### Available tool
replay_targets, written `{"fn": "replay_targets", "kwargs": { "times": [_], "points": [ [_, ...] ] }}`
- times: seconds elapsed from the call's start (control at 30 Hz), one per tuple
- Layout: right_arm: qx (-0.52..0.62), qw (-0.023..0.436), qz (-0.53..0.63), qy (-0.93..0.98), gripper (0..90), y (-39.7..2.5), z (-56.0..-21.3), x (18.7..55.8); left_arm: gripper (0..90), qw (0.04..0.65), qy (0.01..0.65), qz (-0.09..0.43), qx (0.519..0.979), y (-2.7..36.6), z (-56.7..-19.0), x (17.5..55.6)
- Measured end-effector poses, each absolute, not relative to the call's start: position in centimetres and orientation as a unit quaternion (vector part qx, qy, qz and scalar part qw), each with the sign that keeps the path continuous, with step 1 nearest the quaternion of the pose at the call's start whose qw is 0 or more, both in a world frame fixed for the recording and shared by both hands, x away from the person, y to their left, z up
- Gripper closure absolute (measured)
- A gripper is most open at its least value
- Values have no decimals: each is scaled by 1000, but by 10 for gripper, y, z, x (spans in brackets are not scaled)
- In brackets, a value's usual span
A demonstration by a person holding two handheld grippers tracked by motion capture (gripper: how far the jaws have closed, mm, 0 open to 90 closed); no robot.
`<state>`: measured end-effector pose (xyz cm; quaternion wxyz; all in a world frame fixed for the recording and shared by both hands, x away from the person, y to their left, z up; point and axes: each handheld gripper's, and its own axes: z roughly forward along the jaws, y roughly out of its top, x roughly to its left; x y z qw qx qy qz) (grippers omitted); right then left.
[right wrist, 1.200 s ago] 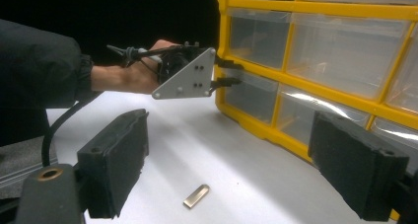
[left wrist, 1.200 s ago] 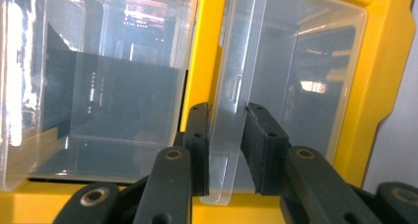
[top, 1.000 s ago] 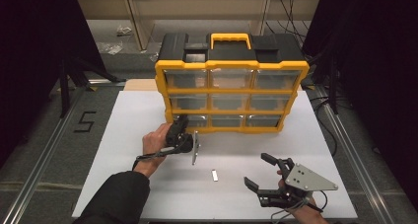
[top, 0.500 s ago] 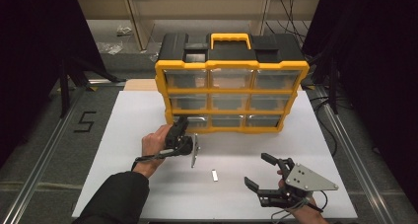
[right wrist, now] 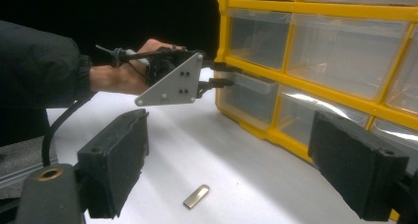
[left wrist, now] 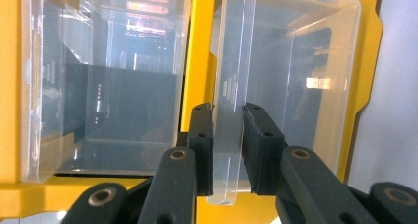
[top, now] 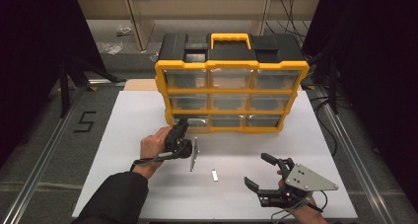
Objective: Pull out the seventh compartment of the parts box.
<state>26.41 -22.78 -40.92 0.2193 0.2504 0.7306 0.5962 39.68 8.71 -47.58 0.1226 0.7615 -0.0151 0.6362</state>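
A yellow and black organiser (top: 231, 66) with clear drawers stands at the back of the white table (top: 123, 135). My left gripper (top: 183, 128) reaches its bottom-left drawer (top: 191, 120). In the left gripper view the black jaws of my left gripper (left wrist: 227, 150) are shut on that clear drawer's front lip (left wrist: 229, 100). The right gripper view shows the left gripper (right wrist: 219, 76) at the drawer (right wrist: 249, 93), which sticks out a little. My right gripper (top: 256, 169) hovers open near the table's front right, holding nothing. A small flat metal piece (top: 214, 175) (right wrist: 196, 196) lies on the table between the grippers.
The organiser holds three rows of clear drawers that look empty. A person's left hand (top: 153, 145) and dark sleeve (top: 116, 199) come in from the front left. Dark floor and a metal rail (top: 345, 140) run beside the table.
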Motion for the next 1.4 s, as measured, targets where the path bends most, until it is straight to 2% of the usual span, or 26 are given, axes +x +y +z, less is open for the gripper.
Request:
{"fn": "replay_targets", "kwargs": {
  "times": [1.4],
  "points": [
    [249, 220, 595, 732, 167, -227, -409, 264, 760, 121, -43, 632, 765, 91, -473, 364]
  ]
}}
